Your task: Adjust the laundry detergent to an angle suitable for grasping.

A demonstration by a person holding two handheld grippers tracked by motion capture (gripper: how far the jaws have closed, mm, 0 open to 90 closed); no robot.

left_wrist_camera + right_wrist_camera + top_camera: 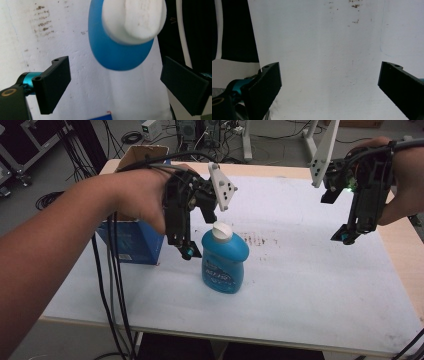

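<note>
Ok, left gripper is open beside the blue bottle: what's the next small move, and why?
Probably lift the left gripper up and clear. The blue bottle stands upright on the white table with its white cap on, and in the left gripper view the jaws stand wide apart, touching nothing. Pulling sideways might knock it over.

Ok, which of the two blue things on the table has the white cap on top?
The blue bottle, standing upright mid-table just beside the left gripper. The blue box behind that gripper, at the table's left edge, is squarish with an open cardboard top and no cap.
</note>
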